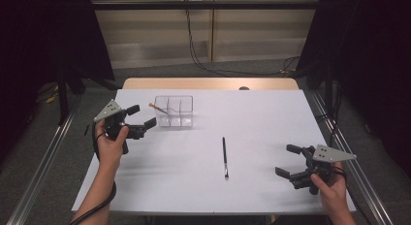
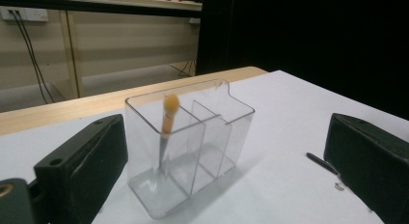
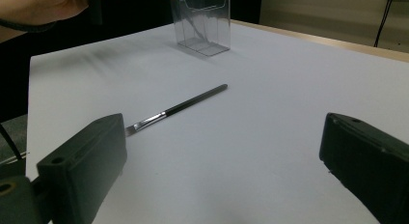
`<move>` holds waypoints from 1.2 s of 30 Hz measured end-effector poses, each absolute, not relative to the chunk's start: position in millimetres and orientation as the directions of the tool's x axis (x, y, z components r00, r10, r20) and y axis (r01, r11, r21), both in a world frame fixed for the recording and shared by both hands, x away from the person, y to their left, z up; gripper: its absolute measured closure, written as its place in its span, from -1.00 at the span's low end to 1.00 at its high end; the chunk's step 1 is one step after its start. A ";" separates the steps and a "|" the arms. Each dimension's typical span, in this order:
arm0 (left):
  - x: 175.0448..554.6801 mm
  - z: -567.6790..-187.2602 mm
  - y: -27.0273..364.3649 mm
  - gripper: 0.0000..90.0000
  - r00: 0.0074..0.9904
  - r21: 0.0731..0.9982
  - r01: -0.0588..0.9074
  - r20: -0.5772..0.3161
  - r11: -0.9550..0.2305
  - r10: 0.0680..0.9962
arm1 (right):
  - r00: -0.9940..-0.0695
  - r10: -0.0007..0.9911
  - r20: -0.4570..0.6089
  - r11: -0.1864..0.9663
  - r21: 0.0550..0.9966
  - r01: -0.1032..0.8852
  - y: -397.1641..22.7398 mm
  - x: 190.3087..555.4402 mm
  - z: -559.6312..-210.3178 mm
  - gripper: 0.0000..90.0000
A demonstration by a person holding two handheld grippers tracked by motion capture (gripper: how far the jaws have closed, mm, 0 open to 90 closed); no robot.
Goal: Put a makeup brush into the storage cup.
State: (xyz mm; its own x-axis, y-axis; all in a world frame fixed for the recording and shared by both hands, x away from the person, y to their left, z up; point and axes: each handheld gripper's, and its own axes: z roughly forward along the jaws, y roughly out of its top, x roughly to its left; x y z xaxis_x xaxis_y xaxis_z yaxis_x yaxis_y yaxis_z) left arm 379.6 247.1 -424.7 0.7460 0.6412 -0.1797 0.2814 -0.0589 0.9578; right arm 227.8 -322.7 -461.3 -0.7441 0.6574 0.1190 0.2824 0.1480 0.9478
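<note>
A clear plastic organizer (image 1: 174, 111) with several compartments stands on the white table toward the back left; it also shows close up in the left gripper view (image 2: 193, 137) and far off in the right gripper view (image 3: 202, 23). An orange-handled brush (image 2: 167, 122) leans in its left compartment (image 1: 156, 107). A thin black brush (image 1: 224, 156) lies flat mid-table (image 3: 181, 107). My left gripper (image 1: 140, 117) hovers open just left of the organizer, nothing between its jaws. My right gripper (image 1: 288, 160) rests open near the front right, pointing toward the black brush.
The white sheet (image 1: 252, 113) covers the table, with a wooden strip (image 1: 208, 83) at its back edge. Metal rails (image 1: 43, 157) run along both sides. Cables (image 1: 198, 55) hang on the wall behind. Black curtains flank the space.
</note>
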 end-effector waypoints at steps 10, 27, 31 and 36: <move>366.3 -433.5 251.8 -0.96 0.757 0.955 0.287 -0.176 -0.077 0.629 | -0.743 0.659 0.117 0.148 0.948 0.280 -322.5 228.0 -461.3 -0.95; 336.6 -436.6 264.3 -0.97 0.779 0.953 0.281 -0.157 -0.113 0.607 | -0.753 0.649 0.110 0.154 0.950 0.271 -320.0 230.4 -460.5 -0.95; 330.5 -440.2 270.0 -0.96 0.782 0.952 0.283 -0.158 -0.118 0.603 | -0.753 0.648 0.110 0.156 0.949 0.273 -319.5 230.9 -460.3 -0.95; 323.4 -442.3 276.2 -0.97 0.784 0.951 0.284 -0.158 -0.121 0.600 | -0.753 0.649 0.110 0.156 0.949 0.273 -319.3 231.1 -460.5 -0.95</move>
